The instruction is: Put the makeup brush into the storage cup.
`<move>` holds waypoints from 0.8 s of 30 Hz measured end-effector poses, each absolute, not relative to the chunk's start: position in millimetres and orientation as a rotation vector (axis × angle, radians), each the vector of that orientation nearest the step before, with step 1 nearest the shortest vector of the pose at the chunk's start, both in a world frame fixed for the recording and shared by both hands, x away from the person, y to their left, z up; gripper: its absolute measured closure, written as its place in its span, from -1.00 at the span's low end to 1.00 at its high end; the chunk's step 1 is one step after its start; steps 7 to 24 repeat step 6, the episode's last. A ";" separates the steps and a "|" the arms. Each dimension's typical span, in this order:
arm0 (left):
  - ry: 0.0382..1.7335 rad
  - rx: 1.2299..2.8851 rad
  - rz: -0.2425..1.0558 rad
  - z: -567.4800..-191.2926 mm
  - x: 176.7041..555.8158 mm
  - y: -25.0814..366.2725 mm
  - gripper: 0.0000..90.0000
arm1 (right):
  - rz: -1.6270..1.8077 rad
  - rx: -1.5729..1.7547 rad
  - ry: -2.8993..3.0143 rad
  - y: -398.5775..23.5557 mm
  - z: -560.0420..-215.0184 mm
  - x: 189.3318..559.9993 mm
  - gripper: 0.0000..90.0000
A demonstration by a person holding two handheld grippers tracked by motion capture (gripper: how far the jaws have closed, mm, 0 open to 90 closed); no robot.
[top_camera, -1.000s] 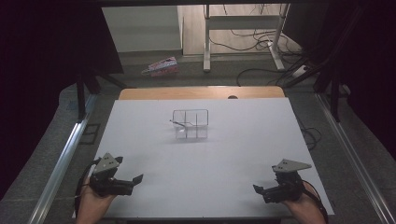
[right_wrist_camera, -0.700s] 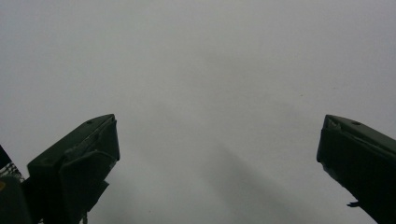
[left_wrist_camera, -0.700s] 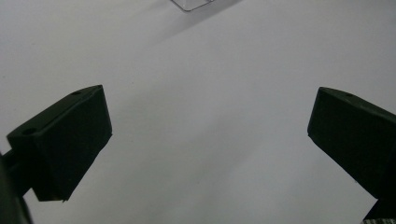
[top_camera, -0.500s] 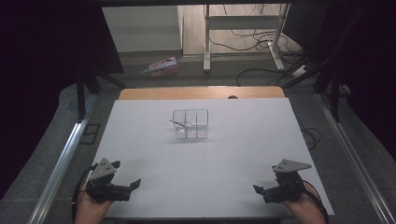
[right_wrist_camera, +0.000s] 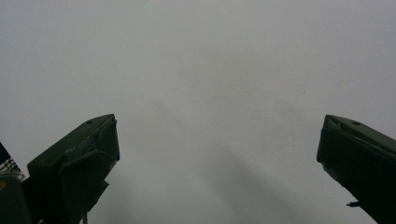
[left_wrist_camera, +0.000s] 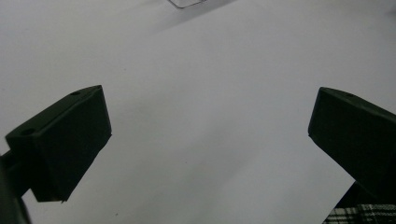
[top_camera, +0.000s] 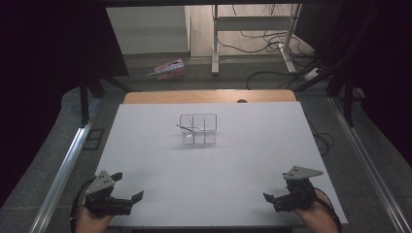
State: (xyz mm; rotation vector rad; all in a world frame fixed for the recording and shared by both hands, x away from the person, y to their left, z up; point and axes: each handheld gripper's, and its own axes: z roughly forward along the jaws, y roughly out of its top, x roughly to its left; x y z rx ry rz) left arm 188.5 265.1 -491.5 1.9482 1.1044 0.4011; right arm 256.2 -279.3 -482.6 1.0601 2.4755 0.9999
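While one clear divider box [top_camera: 198, 129] sits mid-table [top_camera: 243, 160], two grippers — left gripper [top_camera: 127, 188], right gripper [top_camera: 270, 197] — jaws wide.

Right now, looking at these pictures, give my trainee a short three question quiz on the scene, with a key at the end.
1. True or false: the left gripper is shut on something.
2. Multiple choice: the clear divided container stands (A) at the white table's near edge, (B) about mid-table, toward the far side, (C) on the floor.
3. Fill in: the right gripper is at the near ___ corner of the white table.

Key:
1. False. In the left gripper view its jaws stand wide apart over bare table, holding nothing.
2. B.
3. Right. Its jaws are also apart and hold nothing.
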 end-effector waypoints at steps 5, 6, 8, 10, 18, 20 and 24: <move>1.112 1.944 0.390 -492.4 187.7 266.6 -1.00 | 0.992 1.052 2.482 -278.4 -483.2 256.4 -1.00; 1.111 1.948 0.393 -492.5 187.9 266.0 -1.00 | 0.992 1.050 2.483 -278.4 -483.3 256.4 -1.00; 1.111 1.948 0.393 -492.5 187.9 266.0 -1.00 | 0.992 1.050 2.483 -278.4 -483.3 256.4 -1.00; 1.111 1.948 0.393 -492.5 187.9 266.0 -1.00 | 0.992 1.050 2.483 -278.4 -483.3 256.4 -1.00; 1.111 1.948 0.393 -492.5 187.9 266.0 -1.00 | 0.992 1.050 2.483 -278.4 -483.3 256.4 -1.00; 1.111 1.948 0.393 -492.5 187.9 266.0 -1.00 | 0.992 1.050 2.483 -278.4 -483.3 256.4 -1.00; 1.111 1.948 0.393 -492.5 187.9 266.0 -1.00 | 0.992 1.050 2.483 -278.4 -483.3 256.4 -1.00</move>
